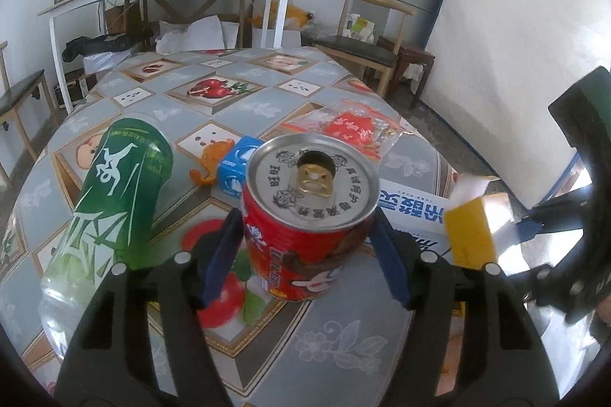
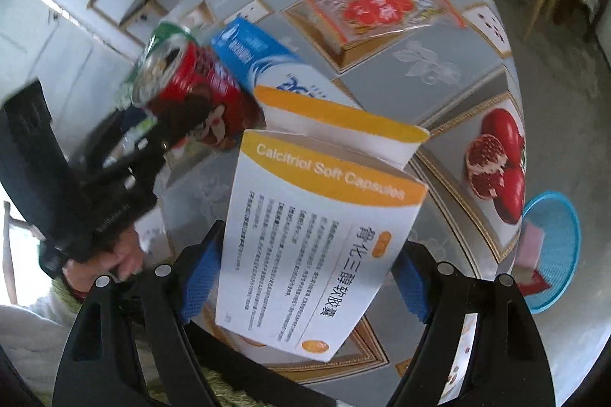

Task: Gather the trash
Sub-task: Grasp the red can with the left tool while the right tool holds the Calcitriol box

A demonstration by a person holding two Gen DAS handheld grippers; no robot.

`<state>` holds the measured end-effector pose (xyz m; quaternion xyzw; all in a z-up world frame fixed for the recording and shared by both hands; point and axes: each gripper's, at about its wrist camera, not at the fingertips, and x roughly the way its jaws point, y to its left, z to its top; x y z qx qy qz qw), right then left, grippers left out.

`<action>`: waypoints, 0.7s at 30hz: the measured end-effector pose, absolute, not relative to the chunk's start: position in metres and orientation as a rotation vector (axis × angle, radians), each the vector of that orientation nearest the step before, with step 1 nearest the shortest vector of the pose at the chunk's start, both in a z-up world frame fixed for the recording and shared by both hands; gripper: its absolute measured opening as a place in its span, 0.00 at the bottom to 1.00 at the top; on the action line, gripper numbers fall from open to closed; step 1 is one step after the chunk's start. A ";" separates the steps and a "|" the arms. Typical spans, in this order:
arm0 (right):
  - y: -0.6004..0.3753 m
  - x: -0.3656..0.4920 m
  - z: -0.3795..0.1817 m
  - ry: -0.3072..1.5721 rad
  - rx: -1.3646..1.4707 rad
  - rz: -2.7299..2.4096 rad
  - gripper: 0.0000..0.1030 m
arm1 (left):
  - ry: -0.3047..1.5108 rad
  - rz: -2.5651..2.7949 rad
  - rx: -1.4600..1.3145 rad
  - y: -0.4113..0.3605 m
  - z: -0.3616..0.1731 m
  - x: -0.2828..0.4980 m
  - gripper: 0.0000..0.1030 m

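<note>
Nearest, in the right wrist view: right gripper (image 2: 305, 286) clamped on the medicine box (image 2: 320, 254), blue pads pressing its two narrow sides. Long axis of the box running forward along the fingers, open orange flap at the far end, printed face up. Carried above the table (image 2: 450, 93), not resting on it.

In the left wrist view: left gripper (image 1: 309, 246) closed around the red can (image 1: 305, 227), pads touching its left and right walls low on the body. Can roughly upright, opened lid tilted toward the camera. Looks lifted just clear of the cloth, though hard to say for certain.

Key relation for the coming move: blue mesh basket (image 2: 553, 246) down on the floor, past the table edge, to the right of and below the right gripper. Right hand clearly nearer; left hand well apart from it, on the far side of the box. Judged next: swing the box rightward over the rim and release; can to follow.

Inside the basket: a pale pink piece and something red, no more readable.

Farther out on the table: green bottle (image 1: 114, 200) lying on its side left of the can, blue-and-white carton (image 1: 412, 212) just behind it, small blue box (image 1: 236, 166), orange peel (image 1: 210, 158), clear red wrapper (image 1: 351, 128) beyond.
</note>
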<state>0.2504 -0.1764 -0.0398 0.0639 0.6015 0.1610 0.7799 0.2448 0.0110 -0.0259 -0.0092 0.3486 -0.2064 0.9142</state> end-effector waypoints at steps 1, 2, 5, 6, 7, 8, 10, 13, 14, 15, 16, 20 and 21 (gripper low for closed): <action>-0.175 0.250 -0.041 1.302 0.129 0.349 0.75 | 0.723 -0.423 -0.019 0.012 -0.025 0.243 0.62; -0.174 0.250 -0.041 1.304 0.122 0.348 0.75 | 0.730 -0.420 -0.019 0.013 -0.025 0.241 0.62; -0.171 0.246 -0.045 1.305 0.090 0.344 0.76 | 0.752 -0.409 -0.022 0.019 -0.022 0.229 0.62; -0.171 0.245 -0.045 1.305 0.083 0.338 0.77 | 0.759 -0.408 -0.023 0.021 -0.022 0.224 0.62; -0.171 0.243 -0.045 1.306 0.078 0.334 0.77 | 0.763 -0.407 -0.024 0.023 -0.021 0.220 0.62; -0.171 0.243 -0.045 1.304 0.077 0.332 0.78 | 0.768 -0.403 -0.022 0.025 -0.021 0.214 0.62; -0.173 0.240 -0.046 1.304 0.092 0.327 0.78 | 0.772 -0.394 -0.016 0.025 -0.020 0.203 0.62; -0.179 0.239 -0.049 1.310 0.156 0.311 0.79 | 0.769 -0.389 0.001 0.023 -0.020 0.193 0.62; -0.182 0.237 -0.049 1.314 0.176 0.303 0.79 | 0.768 -0.390 0.002 0.022 -0.020 0.191 0.62; -0.184 0.236 -0.049 1.315 0.197 0.291 0.79 | 0.767 -0.388 0.005 0.022 -0.020 0.190 0.62; -0.185 0.235 -0.049 1.314 0.205 0.281 0.79 | 0.767 -0.386 0.007 0.022 -0.020 0.189 0.62; -0.184 0.231 -0.047 1.298 0.212 0.229 0.79 | 0.767 -0.384 0.011 0.021 -0.020 0.189 0.62; -0.184 0.230 -0.046 1.294 0.215 0.212 0.80 | 0.764 -0.381 0.009 0.021 -0.020 0.189 0.62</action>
